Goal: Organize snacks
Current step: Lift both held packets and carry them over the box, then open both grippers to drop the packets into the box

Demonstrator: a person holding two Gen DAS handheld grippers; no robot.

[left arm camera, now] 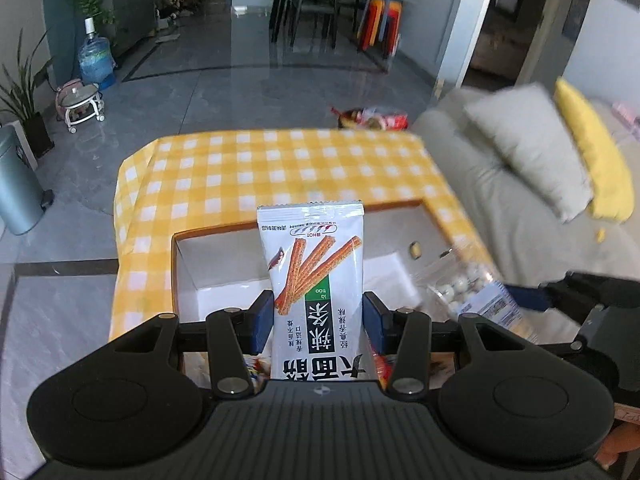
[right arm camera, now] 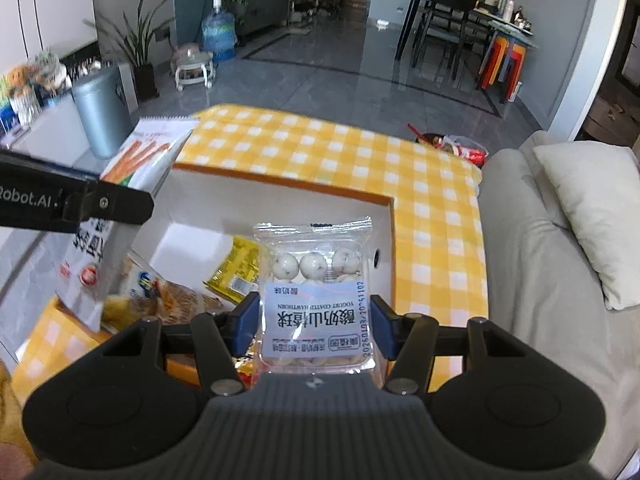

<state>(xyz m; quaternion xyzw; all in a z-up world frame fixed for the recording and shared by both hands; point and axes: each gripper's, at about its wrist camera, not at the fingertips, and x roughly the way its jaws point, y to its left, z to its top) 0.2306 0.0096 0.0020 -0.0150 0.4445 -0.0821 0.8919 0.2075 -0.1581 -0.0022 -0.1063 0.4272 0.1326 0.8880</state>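
My left gripper (left arm camera: 318,322) is shut on a tall white packet of spicy sticks (left arm camera: 316,272), held upright above a white cardboard box (left arm camera: 208,276) with an orange rim. My right gripper (right arm camera: 314,324) is shut on a clear packet of yogurt-coated hawthorn balls (right arm camera: 316,292), held over the same box (right arm camera: 280,204). In the right wrist view the spicy-stick packet (right arm camera: 132,168) and the left gripper's black finger (right arm camera: 100,204) show at the left. The hawthorn packet (left arm camera: 472,288) appears at the right of the left wrist view. Several snack bags (right arm camera: 180,296) lie inside the box.
The box sits on a table with a yellow checked cloth (left arm camera: 280,168). A grey sofa with a pale cushion (left arm camera: 528,148) and a yellow one (left arm camera: 592,152) runs along the right. A red snack bag (right arm camera: 464,148) lies beyond the table's far edge. A metal bin (right arm camera: 102,112) stands left.
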